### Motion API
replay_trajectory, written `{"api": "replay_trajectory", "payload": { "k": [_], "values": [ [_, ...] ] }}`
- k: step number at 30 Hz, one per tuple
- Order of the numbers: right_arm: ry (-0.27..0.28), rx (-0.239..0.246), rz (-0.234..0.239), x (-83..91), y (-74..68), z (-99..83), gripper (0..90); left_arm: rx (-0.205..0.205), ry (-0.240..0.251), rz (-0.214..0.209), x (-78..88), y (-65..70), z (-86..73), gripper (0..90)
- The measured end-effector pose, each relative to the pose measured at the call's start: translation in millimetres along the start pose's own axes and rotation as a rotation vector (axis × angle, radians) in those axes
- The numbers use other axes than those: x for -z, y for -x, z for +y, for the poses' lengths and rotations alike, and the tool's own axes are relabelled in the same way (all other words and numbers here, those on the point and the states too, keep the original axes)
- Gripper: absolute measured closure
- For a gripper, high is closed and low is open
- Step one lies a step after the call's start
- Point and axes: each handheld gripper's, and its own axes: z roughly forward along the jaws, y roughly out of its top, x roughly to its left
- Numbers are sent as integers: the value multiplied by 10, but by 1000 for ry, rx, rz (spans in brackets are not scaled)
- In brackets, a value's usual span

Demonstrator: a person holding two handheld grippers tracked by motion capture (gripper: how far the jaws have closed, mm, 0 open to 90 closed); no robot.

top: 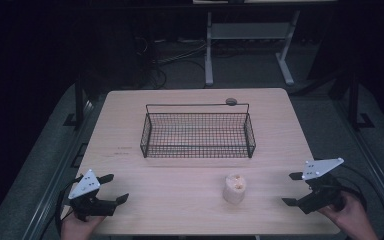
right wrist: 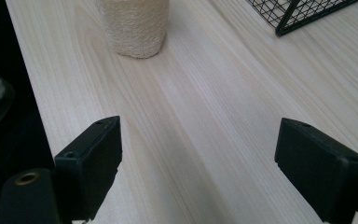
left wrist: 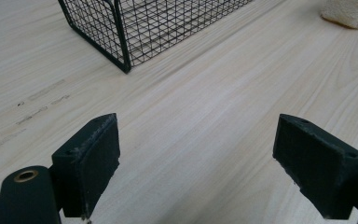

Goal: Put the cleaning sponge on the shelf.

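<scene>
A black wire basket (top: 198,151) stands in the middle of the pale wooden table (top: 170,210), and nothing shows inside it. A short beige, spongy cylinder (top: 234,188) stands upright in front of the basket, toward the right. My left gripper (top: 118,187) rests near the table's front left corner, open, nothing between its jaws. My right gripper (top: 289,189) is near the front right corner, open too, pointing at the cylinder. The left gripper view shows the basket's corner (left wrist: 121,42) ahead and the cylinder (left wrist: 349,14) far right. In the right gripper view the cylinder (right wrist: 135,28) stands just ahead.
A small dark round thing (top: 231,101) sits at the basket's back rim. Beyond the table a white desk frame (top: 209,50) and cables (top: 175,60) are on the dark floor. The table's front edge lies close under both hands.
</scene>
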Motion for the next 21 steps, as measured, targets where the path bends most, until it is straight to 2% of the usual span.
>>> {"api": "replay_trajectory", "payload": {
  "k": [6,12,16,21],
  "values": [
    [-7,12,-2,14,-9,26,144,5,3,-5,-17,-6,-3,139],
    [-12,16,1,17,-48,60,143,-7,4,-20,-37,3,23,139],
    [-18,43,-4,21,-106,157,143,-14,7,-25,-37,-3,33,139],
    [-23,69,12,-27,-151,309,143,-9,14,-27,-29,-14,34,138]
  ]
}}
